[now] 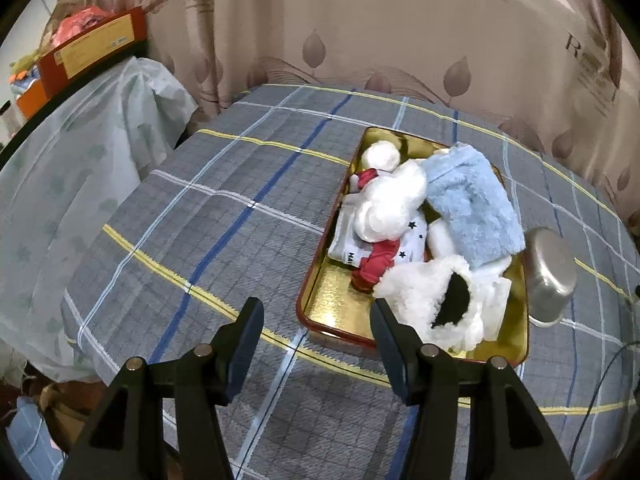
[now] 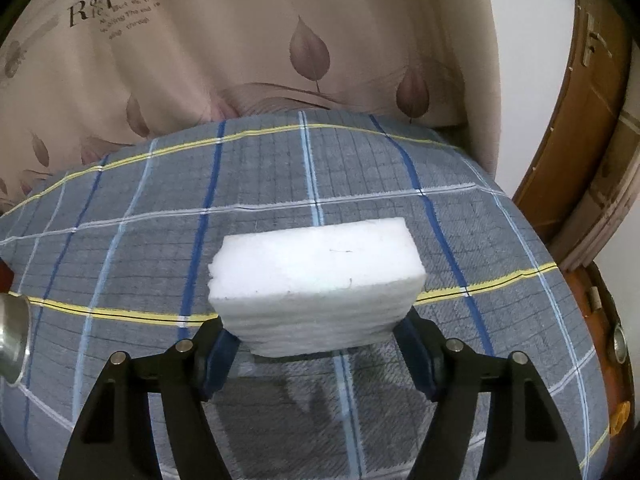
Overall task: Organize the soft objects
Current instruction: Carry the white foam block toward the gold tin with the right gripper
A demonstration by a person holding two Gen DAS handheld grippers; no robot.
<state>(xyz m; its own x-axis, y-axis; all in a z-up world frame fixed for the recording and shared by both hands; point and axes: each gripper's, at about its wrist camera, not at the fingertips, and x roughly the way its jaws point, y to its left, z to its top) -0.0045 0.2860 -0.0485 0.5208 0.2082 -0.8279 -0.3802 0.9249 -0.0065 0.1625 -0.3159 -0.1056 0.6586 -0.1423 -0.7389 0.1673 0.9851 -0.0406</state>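
Mostly done: tin [image 1: 320,312] already holds several soft items. Right gripper [image 2: 316,340] pinches the foam block [image 2: 316,280], not yet binned; left gripper [image 1: 316,320] spread, empty.

A white rectangular foam block [image 2: 316,284] sits lifted above the plaid cloth. White plush toys [image 1: 428,300], a blue fluffy towel [image 1: 472,208] and red cloth [image 1: 376,262] fill the gold tin tray [image 1: 340,304].

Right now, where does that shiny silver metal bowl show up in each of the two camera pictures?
Left wrist view: the upturned silver metal bowl lies at the right, on the plaid cloth beside the gold tin tray.
Right wrist view: only the silver metal bowl's rim shows, cut off at the left edge.
Shared landmark: the grey plaid cloth with blue and yellow stripes.
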